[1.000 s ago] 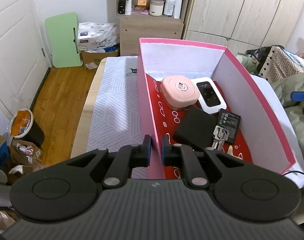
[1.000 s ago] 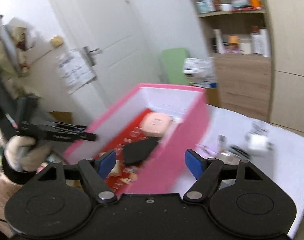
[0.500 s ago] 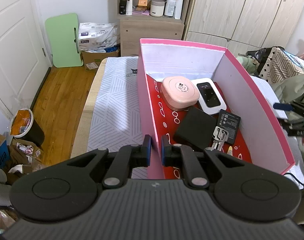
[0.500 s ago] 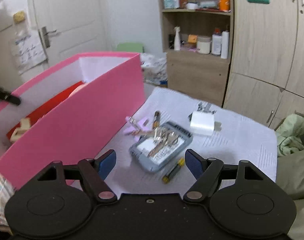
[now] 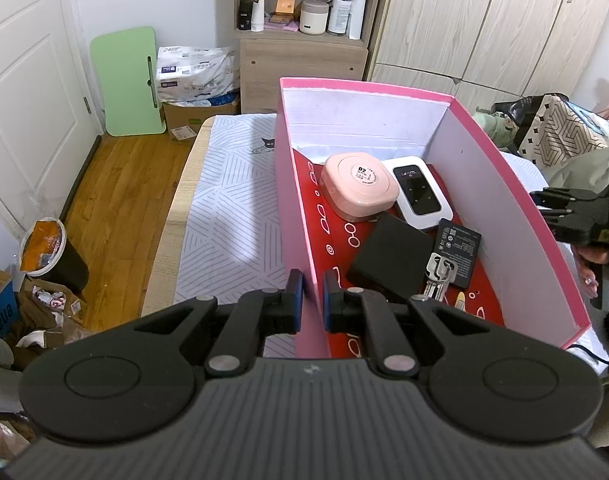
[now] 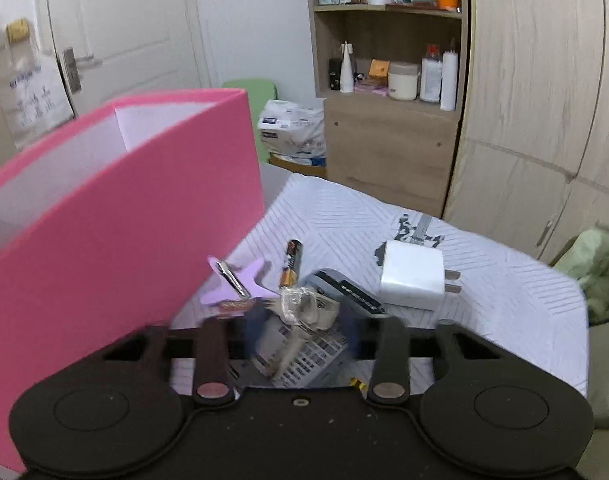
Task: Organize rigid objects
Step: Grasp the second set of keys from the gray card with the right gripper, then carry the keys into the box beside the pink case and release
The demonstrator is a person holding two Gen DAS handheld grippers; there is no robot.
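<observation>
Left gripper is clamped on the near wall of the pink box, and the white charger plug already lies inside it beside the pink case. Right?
Not quite. The left gripper does clamp the pink box, but the white charger plug lies outside it on the bedcover, as the right wrist view shows.

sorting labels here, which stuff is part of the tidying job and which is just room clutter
Job: pink box, pink case, keys, battery, white charger, left gripper, right gripper.
Lying about: green board, shelf bottles, bin.

White patterned bed cover (image 6: 504, 280) under pink box (image 6: 124, 220), charger (image 6: 412, 276), battery (image 6: 291, 264) (keys (image 6: 304, 308) atop grey device (image 6: 344, 288)).
</observation>
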